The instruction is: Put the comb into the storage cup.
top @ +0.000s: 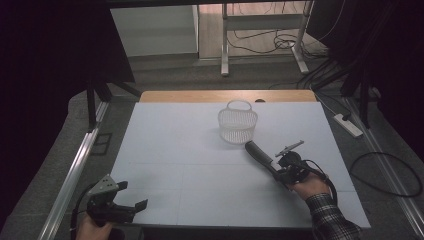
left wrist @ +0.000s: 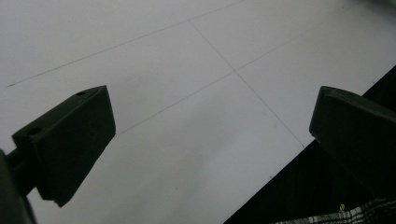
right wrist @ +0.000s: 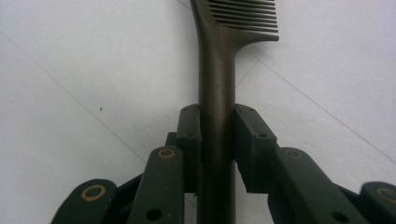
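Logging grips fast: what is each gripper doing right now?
Left gripper: open, holding nothing.
Right gripper: shut on the comb handle.

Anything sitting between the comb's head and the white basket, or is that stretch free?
Nothing lies there. In the high view the comb, clamped in the right gripper, points at the basket, with a short strip of bare white table between them.

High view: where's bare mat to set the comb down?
Free: the wide left half of the mat, between the basket and the left gripper; also the near strip along the front edge. Crowded: right of centre, where the right gripper holds the comb by its handle just below the basket.
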`<state>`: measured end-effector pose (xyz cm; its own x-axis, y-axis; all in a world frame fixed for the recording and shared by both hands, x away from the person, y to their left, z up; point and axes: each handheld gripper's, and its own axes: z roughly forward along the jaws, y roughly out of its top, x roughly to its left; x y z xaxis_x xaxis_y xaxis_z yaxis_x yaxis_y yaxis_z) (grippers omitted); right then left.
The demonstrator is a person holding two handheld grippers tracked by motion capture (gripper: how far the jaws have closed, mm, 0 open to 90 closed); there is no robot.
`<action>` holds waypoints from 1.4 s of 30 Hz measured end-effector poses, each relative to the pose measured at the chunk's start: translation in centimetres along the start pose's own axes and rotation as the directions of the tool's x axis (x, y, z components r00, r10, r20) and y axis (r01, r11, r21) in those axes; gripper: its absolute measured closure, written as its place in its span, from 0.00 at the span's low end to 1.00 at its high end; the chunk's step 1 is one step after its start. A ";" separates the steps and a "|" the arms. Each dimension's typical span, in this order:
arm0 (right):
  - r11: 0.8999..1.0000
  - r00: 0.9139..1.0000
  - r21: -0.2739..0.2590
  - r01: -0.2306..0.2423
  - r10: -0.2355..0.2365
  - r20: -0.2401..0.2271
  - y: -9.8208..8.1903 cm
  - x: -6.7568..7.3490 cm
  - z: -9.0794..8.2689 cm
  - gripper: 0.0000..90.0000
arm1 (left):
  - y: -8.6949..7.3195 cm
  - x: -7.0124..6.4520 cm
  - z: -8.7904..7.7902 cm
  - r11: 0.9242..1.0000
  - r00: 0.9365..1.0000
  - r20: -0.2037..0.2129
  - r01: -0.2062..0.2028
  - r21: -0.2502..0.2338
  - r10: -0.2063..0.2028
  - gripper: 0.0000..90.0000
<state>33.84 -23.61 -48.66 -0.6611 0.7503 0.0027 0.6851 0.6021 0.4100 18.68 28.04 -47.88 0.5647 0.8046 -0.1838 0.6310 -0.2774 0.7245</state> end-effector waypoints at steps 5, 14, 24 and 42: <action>0.999 1.000 -0.030 0.019 -0.019 0.005 -0.1 0.3 -0.7 0.81 | 0.0 0.0 0.0 1.000 1.000 0.000 0.002 -0.004 -0.002 0.00; 0.996 0.999 -0.081 0.039 -0.038 0.012 -0.4 0.6 -1.7 0.81 | 0.4 -0.2 0.3 0.999 0.999 0.007 -0.035 -0.002 0.035 0.00; 0.991 0.999 -0.129 0.043 -0.041 0.023 -1.0 0.7 -2.8 0.81 | 1.2 -0.5 0.9 0.998 0.996 0.066 -0.054 -0.030 0.056 0.00; 0.971 0.996 -0.225 0.085 -0.079 0.037 -1.6 1.4 -4.4 0.81 | 4.2 -1.1 2.8 0.995 0.990 0.106 -0.087 -0.051 0.092 0.00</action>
<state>30.47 -24.70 -45.25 -0.7013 0.7101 -0.0635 0.5398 0.5870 0.6033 22.20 24.53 -46.51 0.6735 0.7155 -0.1856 0.5515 -0.3192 0.7707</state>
